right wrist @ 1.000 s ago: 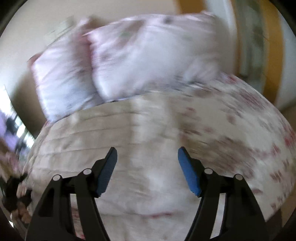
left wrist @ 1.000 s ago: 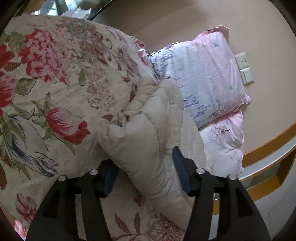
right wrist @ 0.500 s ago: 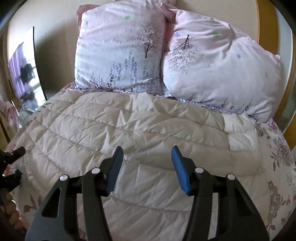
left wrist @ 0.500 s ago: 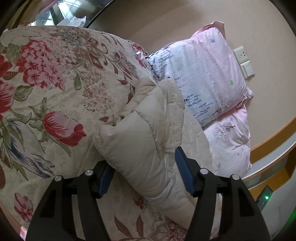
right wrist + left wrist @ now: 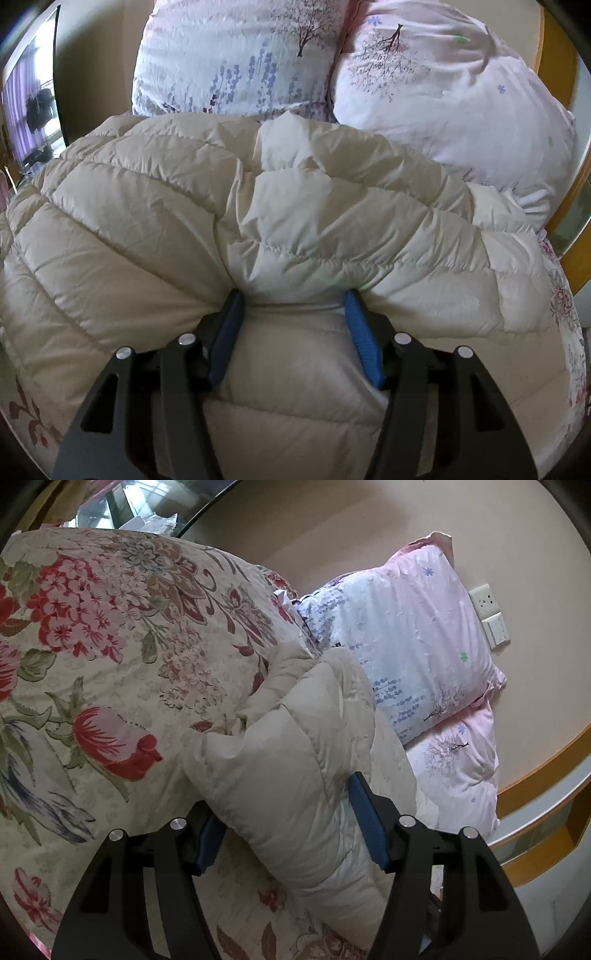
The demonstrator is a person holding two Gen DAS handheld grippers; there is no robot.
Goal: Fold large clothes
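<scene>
I have the cream quilted puffer coat (image 5: 295, 206) spread on the floral-print bedspread (image 5: 110, 657), its far edge against two pink-and-white printed pillows (image 5: 424, 92). My left gripper (image 5: 284, 823) is clamped on a thick folded sleeve of it, blue pads (image 5: 364, 819) pressed into both sides. My right gripper (image 5: 291, 328) straddles a bunched ridge of the coat; its jaws have just been reopening a little, and the fabric bulges around the tips, probably pinched, though the contact is hard to read. White wall outlets (image 5: 489, 614) sit behind the pillows.
</scene>
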